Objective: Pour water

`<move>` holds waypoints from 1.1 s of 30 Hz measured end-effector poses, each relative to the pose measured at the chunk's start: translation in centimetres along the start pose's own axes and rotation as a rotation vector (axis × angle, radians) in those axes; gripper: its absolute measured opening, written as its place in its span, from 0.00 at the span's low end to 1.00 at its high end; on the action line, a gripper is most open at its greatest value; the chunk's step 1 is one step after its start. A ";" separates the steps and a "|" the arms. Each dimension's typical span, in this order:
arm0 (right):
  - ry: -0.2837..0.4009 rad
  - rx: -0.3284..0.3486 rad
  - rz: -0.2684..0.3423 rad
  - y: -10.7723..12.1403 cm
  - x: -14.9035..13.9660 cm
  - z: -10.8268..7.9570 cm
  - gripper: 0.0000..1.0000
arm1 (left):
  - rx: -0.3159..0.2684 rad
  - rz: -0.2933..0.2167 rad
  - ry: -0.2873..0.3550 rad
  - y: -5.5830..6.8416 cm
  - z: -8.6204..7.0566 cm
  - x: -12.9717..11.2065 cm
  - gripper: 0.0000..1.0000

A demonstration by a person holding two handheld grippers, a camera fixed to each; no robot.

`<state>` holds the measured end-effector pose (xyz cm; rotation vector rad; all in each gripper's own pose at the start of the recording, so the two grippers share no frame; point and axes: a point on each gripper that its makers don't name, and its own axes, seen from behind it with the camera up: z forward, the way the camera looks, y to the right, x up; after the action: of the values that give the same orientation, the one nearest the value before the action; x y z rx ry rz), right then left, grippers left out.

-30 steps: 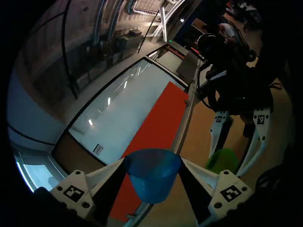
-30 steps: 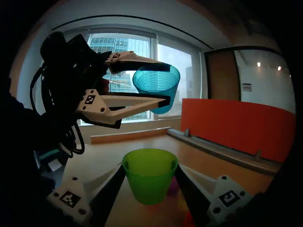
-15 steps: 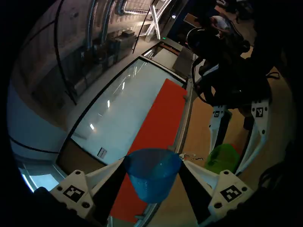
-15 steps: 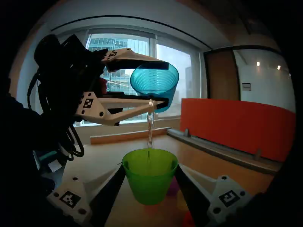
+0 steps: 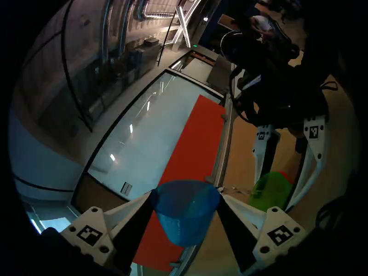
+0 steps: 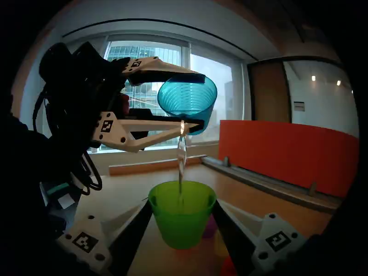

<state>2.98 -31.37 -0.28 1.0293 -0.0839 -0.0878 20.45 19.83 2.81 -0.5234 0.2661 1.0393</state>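
My left gripper (image 5: 186,216) is shut on a blue cup (image 5: 186,217). In the right gripper view that blue cup (image 6: 187,103) is tipped over, held by the left gripper (image 6: 195,101) above and just behind a green cup (image 6: 182,216). A thin stream of water (image 6: 180,158) falls from the blue cup's rim into the green cup. My right gripper (image 6: 182,221) is shut on the green cup, which stands upright. In the left gripper view the green cup (image 5: 271,191) sits low between the right gripper's white fingers (image 5: 263,154).
A wooden tabletop (image 6: 119,193) lies under the cups, with a metal rail (image 6: 271,184) and an orange panel (image 6: 290,152) along its right side. Windows (image 6: 147,96) stand behind. A person's dark sleeve and cables (image 6: 69,119) fill the left. Small coloured objects (image 6: 216,246) lie below the green cup.
The blue cup has tipped further and water now pours from it into the green cup; one second ago no stream showed. The green cup has stayed in place.
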 end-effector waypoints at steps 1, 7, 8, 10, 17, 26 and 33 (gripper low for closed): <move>0.000 0.000 0.000 0.0 0.0 0.0 0.90 | 0.000 0.004 -0.001 0.0 0.0 0.0 0.89; 0.001 -0.002 -0.001 0.0 0.0 0.0 0.90 | 0.004 0.026 -0.002 0.0 0.0 0.0 0.89; 0.002 -0.003 -0.001 0.0 0.0 0.0 0.90 | 0.004 0.029 -0.002 0.0 0.0 0.0 0.89; 0.002 -0.003 -0.001 0.1 0.0 0.0 0.90 | 0.005 0.035 -0.001 -0.1 -0.1 0.1 0.89; 0.003 -0.006 -0.002 0.2 0.1 -0.1 0.90 | 0.013 0.062 -0.003 -0.3 -0.3 0.1 0.89; 0.006 -0.008 -0.003 0.3 0.1 -0.1 0.90 | 0.012 0.105 -0.011 -0.3 -0.1 -0.1 0.89; 0.011 -0.008 -0.001 0.3 0.2 -0.1 0.90 | 0.016 0.126 -0.011 -0.6 -0.1 0.2 0.89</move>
<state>3.21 -31.11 -0.07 1.0216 -0.0735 -0.0834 21.05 19.68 2.86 -0.4909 0.3007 1.1611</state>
